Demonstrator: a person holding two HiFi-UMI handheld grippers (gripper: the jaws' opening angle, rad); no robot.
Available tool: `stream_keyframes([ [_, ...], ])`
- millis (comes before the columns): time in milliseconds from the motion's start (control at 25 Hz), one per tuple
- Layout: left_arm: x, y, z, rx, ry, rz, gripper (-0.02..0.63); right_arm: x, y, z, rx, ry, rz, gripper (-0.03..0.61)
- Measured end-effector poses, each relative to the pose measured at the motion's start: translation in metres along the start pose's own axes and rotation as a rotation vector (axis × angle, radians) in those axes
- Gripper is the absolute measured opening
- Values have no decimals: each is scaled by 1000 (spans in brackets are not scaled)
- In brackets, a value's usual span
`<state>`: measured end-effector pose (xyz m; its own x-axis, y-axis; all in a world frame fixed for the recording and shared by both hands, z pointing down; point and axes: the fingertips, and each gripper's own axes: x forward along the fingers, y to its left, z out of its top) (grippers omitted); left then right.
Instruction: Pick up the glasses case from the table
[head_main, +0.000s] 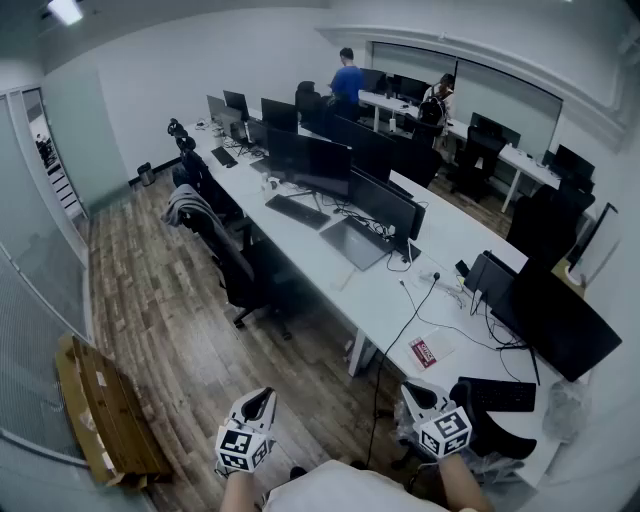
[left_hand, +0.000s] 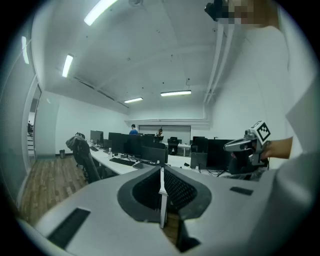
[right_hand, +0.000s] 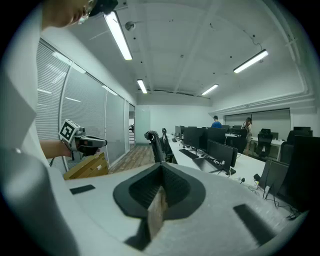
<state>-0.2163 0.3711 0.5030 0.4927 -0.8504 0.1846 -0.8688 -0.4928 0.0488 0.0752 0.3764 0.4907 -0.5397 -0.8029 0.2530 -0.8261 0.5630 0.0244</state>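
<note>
in the head view the left gripper at 7 o'clock and the right gripper at 5 o'clock hang short of the table, with no glasses case that i can pick out on it; the left gripper view, then the right gripper view, show each pair of jaws pressed together on nothing, so the pickup looks unstarted.

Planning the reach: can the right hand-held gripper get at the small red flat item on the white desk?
Probably yes: the right hand-held gripper hovers near the small red flat item, on open white desk; only a thin black cable lies beside it.
</note>
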Motion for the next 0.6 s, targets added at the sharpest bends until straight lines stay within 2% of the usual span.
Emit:
stream_keyframes([
  [600, 4, -15, 2, 16, 3, -8, 18, -5, -6, -4, 12, 7, 18, 0],
])
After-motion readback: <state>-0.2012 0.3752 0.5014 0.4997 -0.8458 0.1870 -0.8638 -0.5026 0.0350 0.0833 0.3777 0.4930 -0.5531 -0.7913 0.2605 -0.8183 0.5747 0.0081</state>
